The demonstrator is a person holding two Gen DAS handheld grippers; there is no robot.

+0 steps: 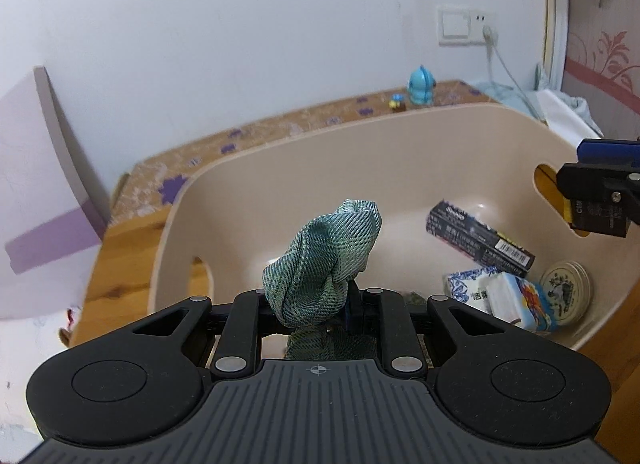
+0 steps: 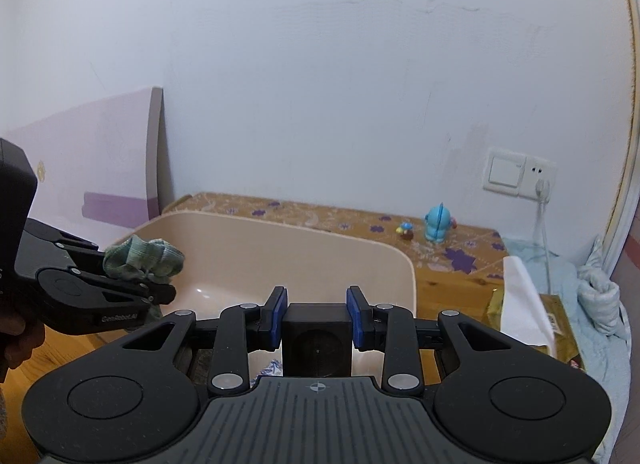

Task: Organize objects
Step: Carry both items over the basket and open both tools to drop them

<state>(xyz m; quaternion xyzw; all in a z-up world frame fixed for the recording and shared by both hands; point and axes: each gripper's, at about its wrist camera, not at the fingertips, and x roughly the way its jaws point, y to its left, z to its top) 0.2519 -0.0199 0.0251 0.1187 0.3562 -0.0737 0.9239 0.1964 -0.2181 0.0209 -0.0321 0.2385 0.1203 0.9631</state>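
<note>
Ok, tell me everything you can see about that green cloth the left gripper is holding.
The green cloth is a woven fabric in teal and pale green with a fine diagonal weave and faint plaid lines. It is bunched into a crumpled, knot-like wad rather than folded. The left gripper is shut on its lower part, so most of the bundle sticks up beyond the fingers while a bit hangs beneath. It is held in the air above the near side of the beige tub, touching nothing but the fingers as far as can be seen.

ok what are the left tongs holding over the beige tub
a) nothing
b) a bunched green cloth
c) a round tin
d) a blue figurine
b: the left tongs are clamped on the bunched green cloth above the tub; the round tin lies in the tub.
</note>
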